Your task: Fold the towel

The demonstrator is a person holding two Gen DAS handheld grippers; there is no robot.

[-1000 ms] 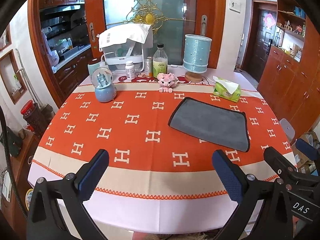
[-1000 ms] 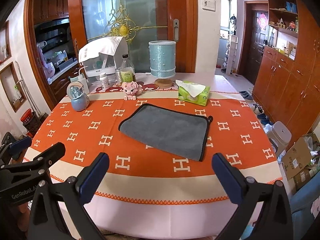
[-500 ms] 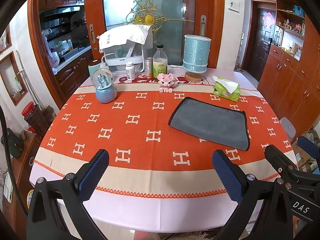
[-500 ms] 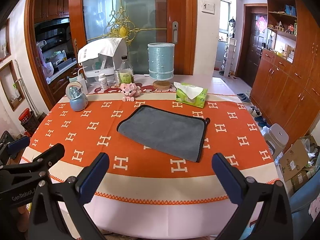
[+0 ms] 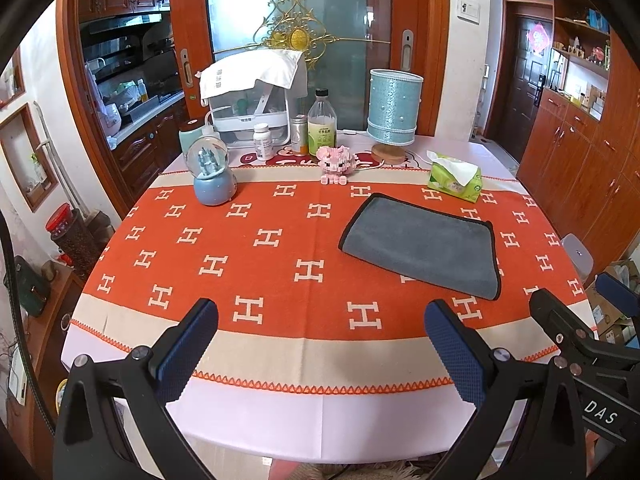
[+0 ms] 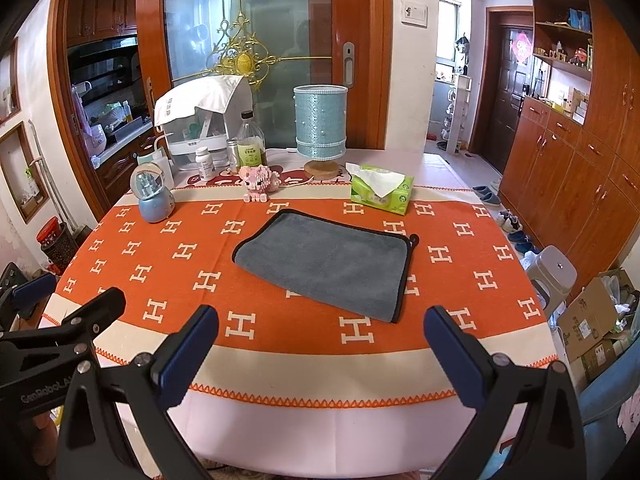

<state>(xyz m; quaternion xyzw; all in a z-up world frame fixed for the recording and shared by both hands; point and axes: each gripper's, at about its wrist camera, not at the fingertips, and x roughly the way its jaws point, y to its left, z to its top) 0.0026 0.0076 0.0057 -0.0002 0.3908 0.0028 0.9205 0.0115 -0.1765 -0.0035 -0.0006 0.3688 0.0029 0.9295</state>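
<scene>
A grey towel (image 5: 424,246) with black edging lies flat on the orange patterned tablecloth (image 5: 256,264), right of centre. It also shows in the right wrist view (image 6: 328,262), straight ahead. My left gripper (image 5: 320,350) is open and empty, held over the table's near edge, well short and left of the towel. My right gripper (image 6: 320,350) is open and empty, over the near edge in front of the towel. The right gripper shows at the right of the left wrist view (image 5: 580,328); the left gripper shows at the left of the right wrist view (image 6: 68,320).
Along the far side stand a snow globe (image 5: 212,178), a pink block pig (image 5: 336,162), bottles (image 5: 322,122), a blue cylinder lamp (image 5: 394,112), a tissue pack (image 5: 454,178) and a covered white rack (image 5: 252,96). A stool (image 6: 554,270) and boxes (image 6: 592,316) stand right of the table.
Both grippers have risen and drifted slightly; the table and towel sit a little lower in both views. Both grippers stay open. The towel has not moved.
</scene>
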